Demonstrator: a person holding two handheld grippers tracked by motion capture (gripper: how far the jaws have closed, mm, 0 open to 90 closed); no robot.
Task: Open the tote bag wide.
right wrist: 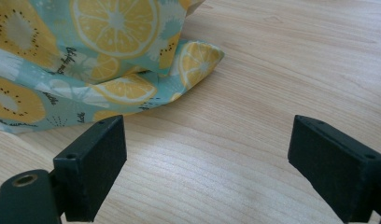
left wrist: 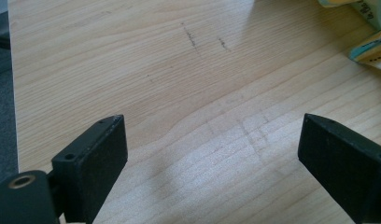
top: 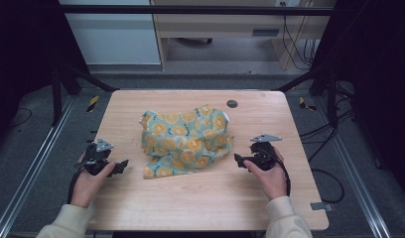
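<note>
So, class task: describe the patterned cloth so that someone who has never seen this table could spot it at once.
Start at the wooden table. Near its middle, between the left tool and right tool, lies a crumpled cloth. It is pale teal, printed with yellow citrus slices, and is the one soft, coloured thing there.

Cream sleeves (top: pixel 66 218) are worn. Both grippers are black; a grey three-cornered plate (top: pixel 265 138) is carried on top, a black cable (top: pixel 286 173) trailed. Screw holes are seen in jaws.

Crumpled cloth (top: pixel 184 143): on table (top: pixel 200 198), centre. Left gripper (top: pixel 122 165): near the cloth's left edge. Right gripper (top: pixel 238 159): just beside its right edge. Round insert (top: pixel 232 103): behind the cloth.
</note>
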